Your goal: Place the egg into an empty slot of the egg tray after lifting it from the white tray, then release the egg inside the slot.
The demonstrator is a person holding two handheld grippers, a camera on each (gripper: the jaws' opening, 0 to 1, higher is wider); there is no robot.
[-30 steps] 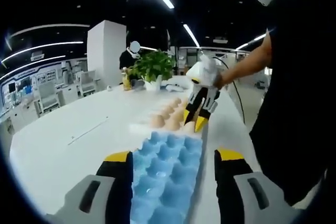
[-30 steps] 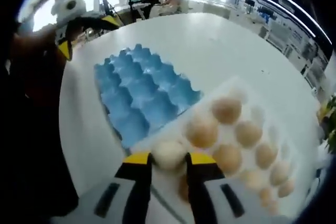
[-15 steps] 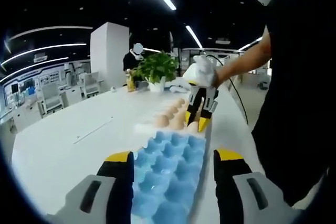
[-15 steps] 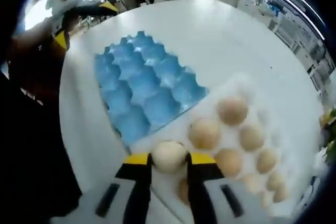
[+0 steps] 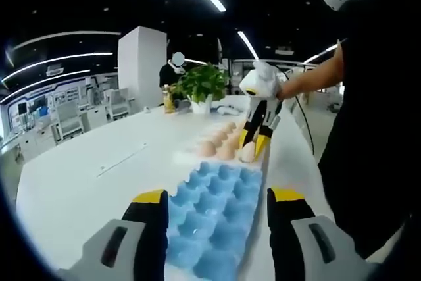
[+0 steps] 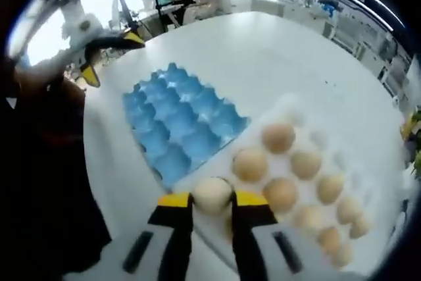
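Observation:
My right gripper [image 6: 212, 199] is shut on a pale egg [image 6: 212, 193], held just above the near edge of the white tray [image 6: 291, 105], which carries several brown eggs. The blue egg tray [image 6: 181, 123] lies beyond it with its slots bare. In the left gripper view that same right gripper [image 5: 253, 144] hangs tilted with the egg [image 5: 248, 154] at its tips, over the seam between the white tray [image 5: 187, 157] and the blue egg tray [image 5: 214, 212]. My left gripper [image 5: 217, 195] stands open above the blue tray's near end, and appears as the left gripper [image 6: 112, 57].
A white table [image 5: 92, 176] spreads to the left, its edge close on the right beside a person's dark sleeve and body [image 5: 371, 136]. At the far end are a potted plant [image 5: 199, 83] and another person [image 5: 172, 74].
The right gripper, still gripping the egg, has risen a little off the white tray. The left gripper has stayed open over the blue tray.

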